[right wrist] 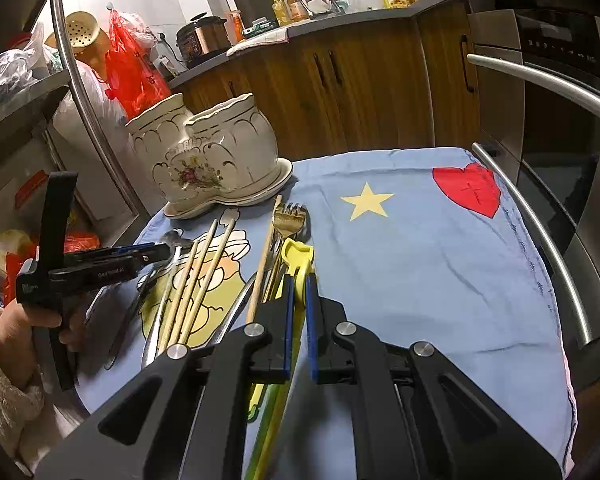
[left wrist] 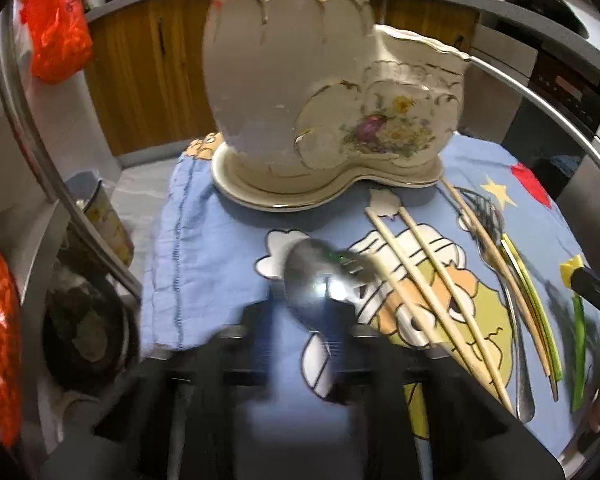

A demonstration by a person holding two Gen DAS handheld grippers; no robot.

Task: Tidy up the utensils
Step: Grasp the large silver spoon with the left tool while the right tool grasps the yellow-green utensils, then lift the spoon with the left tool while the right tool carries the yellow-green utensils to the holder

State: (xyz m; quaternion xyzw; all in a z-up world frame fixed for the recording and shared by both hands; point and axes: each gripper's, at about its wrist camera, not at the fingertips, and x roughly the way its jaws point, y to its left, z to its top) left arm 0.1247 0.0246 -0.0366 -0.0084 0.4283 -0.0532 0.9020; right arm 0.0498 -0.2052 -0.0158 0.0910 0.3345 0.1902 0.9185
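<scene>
— Steel spoon (left wrist: 320,284) first: we have its bowl right in front of our left gripper (left wrist: 306,312), lying on the blue cartoon-print cloth (left wrist: 204,248). The picture is blurred there, but our left jaws sit drawn in close on either side of it, and from the right wrist view that gripper's tip (right wrist: 156,252) meets the spoon's bowl (right wrist: 176,238).

— Do we call that a pinch?

— We read the pads as pressing the spoon, yes. Our right gripper (right wrist: 298,280) is plainer: its blue-edged fingers are pressed together on the yellow plastic utensil (right wrist: 298,256), whose head sticks up above the fingertips.

— And the rest of the cutlery?

— Wooden chopsticks (left wrist: 432,280) lie slanted just right of the spoon, across the cartoon figure. Further right we see another chopstick, a fork (right wrist: 290,216) with its tines toward the holder, and green and yellow handles (left wrist: 540,320), all bunched side by side on the cloth.

— Where is the holder?

— At the cloth's far edge: a cream ceramic double-pot utensil holder (left wrist: 300,80) with gold trim and a flower print, standing upright on its matching saucer (left wrist: 260,196). We cannot see inside it.

— Around us?

— A hand (right wrist: 24,328) in a fuzzy beige sleeve grips the left tool. Red plastic bags (left wrist: 56,28) hang at left, brown wooden cabinets (right wrist: 340,80) and a cluttered counter behind, an oven (right wrist: 560,64) at right.
</scene>
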